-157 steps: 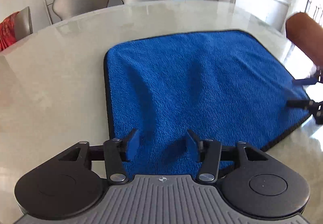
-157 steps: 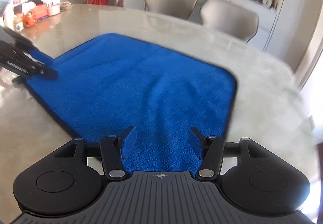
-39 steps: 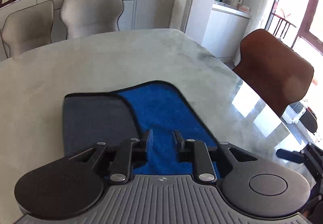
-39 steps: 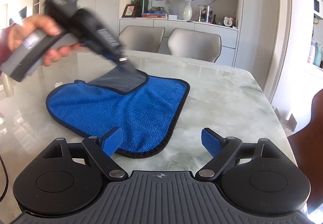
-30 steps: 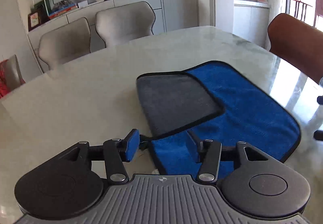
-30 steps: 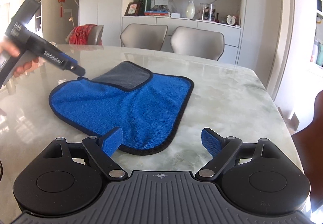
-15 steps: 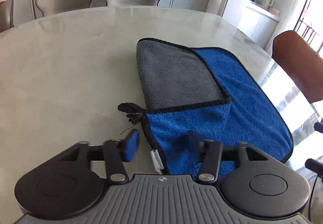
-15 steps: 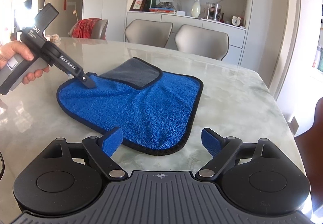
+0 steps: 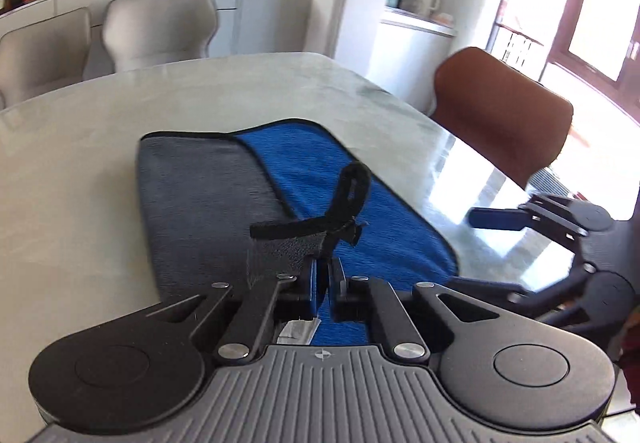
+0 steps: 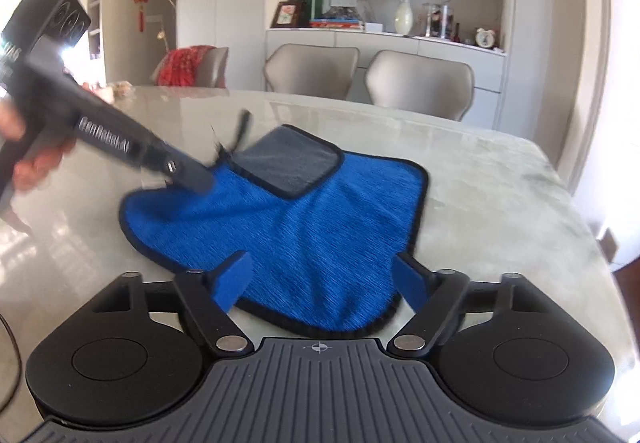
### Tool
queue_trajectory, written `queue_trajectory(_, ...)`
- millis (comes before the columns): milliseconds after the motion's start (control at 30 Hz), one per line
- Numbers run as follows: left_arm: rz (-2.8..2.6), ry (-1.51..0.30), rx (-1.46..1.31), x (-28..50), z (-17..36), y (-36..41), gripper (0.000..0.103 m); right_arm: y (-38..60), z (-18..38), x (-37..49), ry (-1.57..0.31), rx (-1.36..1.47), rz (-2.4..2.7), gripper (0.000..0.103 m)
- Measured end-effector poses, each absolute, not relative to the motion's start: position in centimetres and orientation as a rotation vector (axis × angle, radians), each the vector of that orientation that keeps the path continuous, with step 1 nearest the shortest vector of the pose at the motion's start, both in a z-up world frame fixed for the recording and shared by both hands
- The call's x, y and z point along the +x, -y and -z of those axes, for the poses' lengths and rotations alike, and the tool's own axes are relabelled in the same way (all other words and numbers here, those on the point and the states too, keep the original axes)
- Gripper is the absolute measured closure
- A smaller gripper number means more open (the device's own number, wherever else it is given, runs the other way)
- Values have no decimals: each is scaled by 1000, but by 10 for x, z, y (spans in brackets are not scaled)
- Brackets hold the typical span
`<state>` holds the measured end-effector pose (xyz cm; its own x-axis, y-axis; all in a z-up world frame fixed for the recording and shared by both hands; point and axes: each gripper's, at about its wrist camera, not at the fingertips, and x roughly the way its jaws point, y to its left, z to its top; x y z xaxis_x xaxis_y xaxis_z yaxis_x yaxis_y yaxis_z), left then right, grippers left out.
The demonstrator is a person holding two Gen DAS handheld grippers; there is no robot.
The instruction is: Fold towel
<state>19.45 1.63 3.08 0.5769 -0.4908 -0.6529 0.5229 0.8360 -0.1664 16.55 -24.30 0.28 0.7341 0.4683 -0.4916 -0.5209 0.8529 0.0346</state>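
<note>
My left gripper (image 9: 324, 275) sits at the lower middle of its own view, its blue-padded fingers (image 9: 313, 279) pressed together on a corner of the towel (image 9: 360, 211). The pinched corner is lifted off the table, and its black hanging loop (image 9: 352, 187) sticks up just above the fingertips. A white care label (image 9: 296, 331) hangs below the pinch. From the right wrist view this gripper (image 10: 196, 179) comes in from the left of the frame, gripping the towel (image 10: 320, 239) at its left corner, with my left hand (image 10: 36, 159) on the handle at the far left edge.

My right gripper (image 10: 324, 279) is at the lower middle of its view, its jaws standing wide apart and holding nothing. It hovers over the towel's near edge, one blue pad (image 10: 232, 279) on each side of the cloth. In the left wrist view it (image 9: 500, 243) shows at the right edge, beside the towel.

The towel lies on the pale marble table (image 10: 500, 203), blue side up, with one far corner turned over to show its grey side (image 10: 288, 163). Two beige chairs (image 10: 420, 83) stand at the table's far side, a brown chair (image 9: 504, 111) at the right of the left view.
</note>
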Motion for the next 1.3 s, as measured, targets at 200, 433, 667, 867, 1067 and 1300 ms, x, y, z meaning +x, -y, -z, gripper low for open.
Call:
queue_trajectory(200, 633, -741, 66, 188, -28, -12, 99, 258, -4, 200, -640, 229, -651, 36)
queue_trajectory(433, 684, -779, 97, 181, -7, -6, 98, 260, -3, 226, -757, 417, -702, 35)
queue_trajectory(667, 719, -791, 111, 183, 3, -7, 98, 227, 12, 242, -856, 389, -700, 61)
queue_trajectory(867, 767, -870, 135, 192, -8, -23, 68, 211, 14, 230, -804, 241, -706, 98)
queue_trajectory(1067, 622, -818, 60, 247, -42, -55, 42, 214, 13, 212, -754, 149, -698, 98)
queue_trajectory(1300, 455, -872, 40, 334, -25, -15, 40, 199, 12, 193, -659, 31, -713, 98)
